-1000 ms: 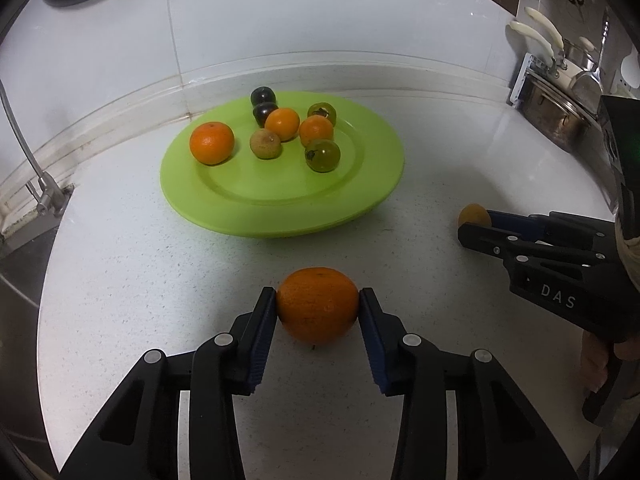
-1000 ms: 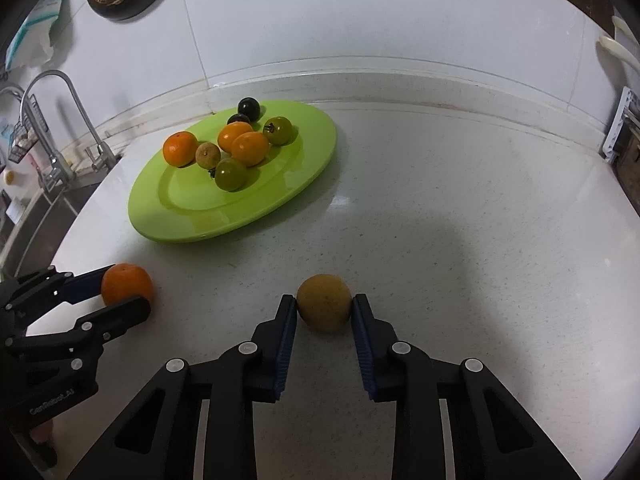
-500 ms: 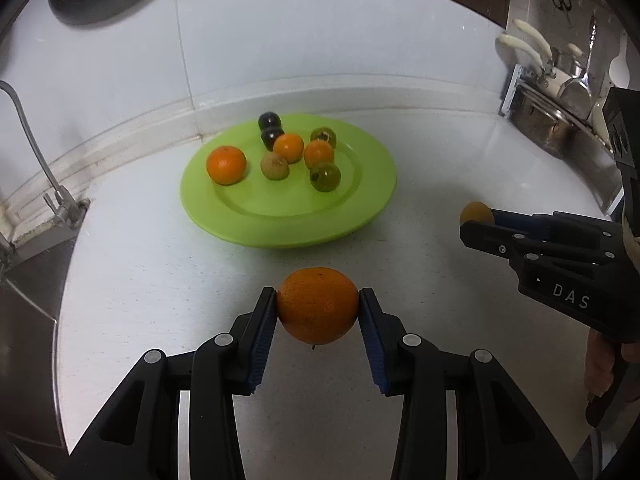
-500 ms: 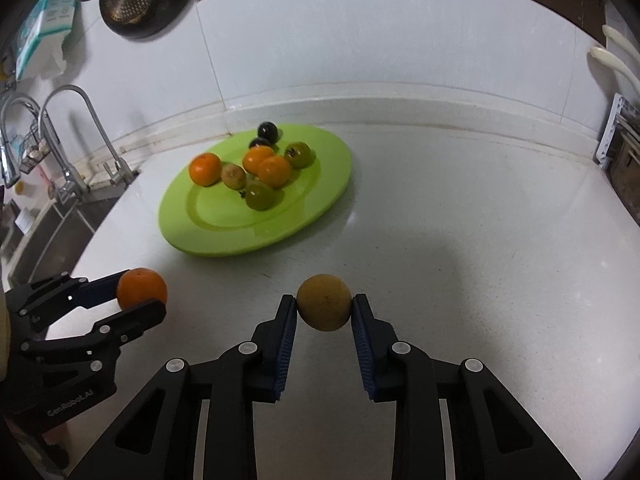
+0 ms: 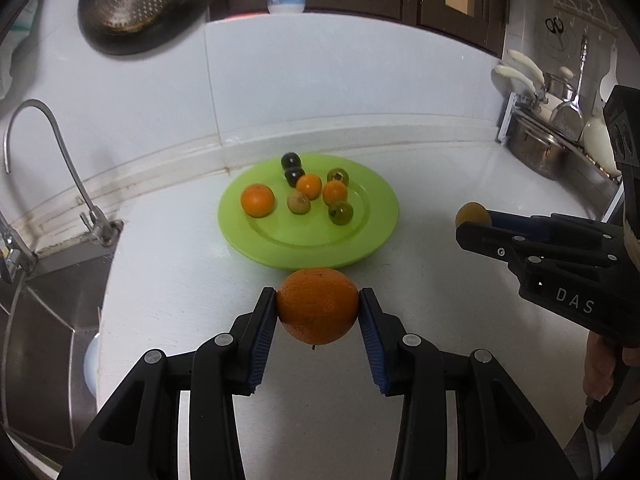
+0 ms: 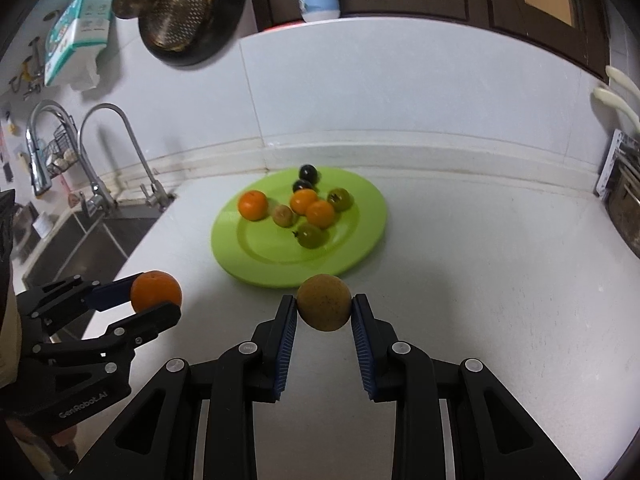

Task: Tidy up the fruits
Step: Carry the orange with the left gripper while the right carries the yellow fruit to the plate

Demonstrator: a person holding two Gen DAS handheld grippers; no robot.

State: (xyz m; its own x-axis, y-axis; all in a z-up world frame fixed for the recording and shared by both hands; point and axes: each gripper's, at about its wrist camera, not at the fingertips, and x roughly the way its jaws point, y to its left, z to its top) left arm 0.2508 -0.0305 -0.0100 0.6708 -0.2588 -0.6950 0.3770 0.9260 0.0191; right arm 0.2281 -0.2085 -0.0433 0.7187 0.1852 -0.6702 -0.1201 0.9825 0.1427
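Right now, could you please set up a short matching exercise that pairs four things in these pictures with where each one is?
Things:
1. large orange
2. brown fruit
3. two dark fruits
4. colander

Places:
A. hanging on the wall
B. far edge of the green plate
C. in the left hand-held gripper
D. in the right hand-held gripper

Pairs: 1-C, 2-D, 3-B, 4-A

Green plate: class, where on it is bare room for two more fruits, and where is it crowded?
The green plate is bare across its near half and right side, bordered by the near rim. The far half is crowded, from the orange to the dark fruits.
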